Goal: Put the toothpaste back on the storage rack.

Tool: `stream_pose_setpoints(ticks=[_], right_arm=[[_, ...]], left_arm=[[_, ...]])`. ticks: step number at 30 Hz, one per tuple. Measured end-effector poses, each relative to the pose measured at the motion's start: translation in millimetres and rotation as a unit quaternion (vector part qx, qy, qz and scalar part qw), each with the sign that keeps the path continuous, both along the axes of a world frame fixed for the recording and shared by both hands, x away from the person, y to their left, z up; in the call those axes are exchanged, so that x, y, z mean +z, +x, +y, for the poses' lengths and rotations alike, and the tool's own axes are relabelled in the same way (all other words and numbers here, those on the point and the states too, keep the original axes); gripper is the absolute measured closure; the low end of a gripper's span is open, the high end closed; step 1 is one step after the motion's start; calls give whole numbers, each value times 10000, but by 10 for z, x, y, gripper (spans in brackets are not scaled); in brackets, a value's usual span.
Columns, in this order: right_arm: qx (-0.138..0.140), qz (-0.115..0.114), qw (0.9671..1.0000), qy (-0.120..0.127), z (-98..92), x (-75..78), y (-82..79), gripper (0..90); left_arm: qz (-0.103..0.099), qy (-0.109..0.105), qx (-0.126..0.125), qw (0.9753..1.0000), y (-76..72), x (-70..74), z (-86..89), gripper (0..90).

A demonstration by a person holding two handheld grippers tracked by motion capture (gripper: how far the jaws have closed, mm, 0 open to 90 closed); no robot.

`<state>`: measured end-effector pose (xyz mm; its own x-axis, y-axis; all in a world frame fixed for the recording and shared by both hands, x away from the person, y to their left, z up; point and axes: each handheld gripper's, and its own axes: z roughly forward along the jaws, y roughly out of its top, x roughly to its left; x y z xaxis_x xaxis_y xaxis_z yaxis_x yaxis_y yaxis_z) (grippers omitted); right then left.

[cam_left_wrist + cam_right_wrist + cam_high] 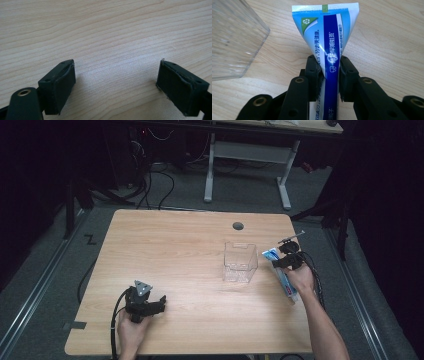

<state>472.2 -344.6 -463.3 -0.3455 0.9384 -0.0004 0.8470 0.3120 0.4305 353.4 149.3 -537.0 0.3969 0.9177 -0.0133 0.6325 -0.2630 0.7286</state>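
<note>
Counting 1 toothpaste tube (329, 45), 1 clear box (240, 262)

Wooden table (175, 250), light grain, fills centre of the high view. Round grey cable hole (238, 226) near its upper edge, right of centre. Second desk with white legs (285, 180) at top of frame. Tangled black cables (150, 180) on grey floor, upper left. Metal rail (40, 285) along left side.

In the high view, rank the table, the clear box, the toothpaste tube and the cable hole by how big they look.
1. Table, by far the largest.
2. Clear box.
3. Toothpaste tube, long but narrow and partly covered by the right tongs, so its place beside the box is unsure.
4. Cable hole, smallest.
</note>
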Motion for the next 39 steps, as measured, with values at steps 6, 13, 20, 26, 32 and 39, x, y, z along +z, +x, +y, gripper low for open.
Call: stream_pose_setpoints(ticks=[6,13,20,26,32,39], right_arm=[[79,-303,9993,201,-24,105,-82,738],[90,-610,9963,595,-97,218,-186,744],[200,-794,9928,870,-131,296,-301,745],[246,-901,9908,984,-132,351,-351,746],[301,-1073,9876,1105,-146,416,-408,747],[356,-1239,9846,1184,-181,472,-466,747]], left_arm=[[-1,0,0,10000,0,0,0,156],[0,1,-1,10000,0,0,0,156],[-2,-2,2,10000,0,0,0,156],[-3,-4,1,10000,0,0,0,156],[-3,-4,1,10000,0,0,0,156],[-2,-5,1,10000,1,0,-2,156]])
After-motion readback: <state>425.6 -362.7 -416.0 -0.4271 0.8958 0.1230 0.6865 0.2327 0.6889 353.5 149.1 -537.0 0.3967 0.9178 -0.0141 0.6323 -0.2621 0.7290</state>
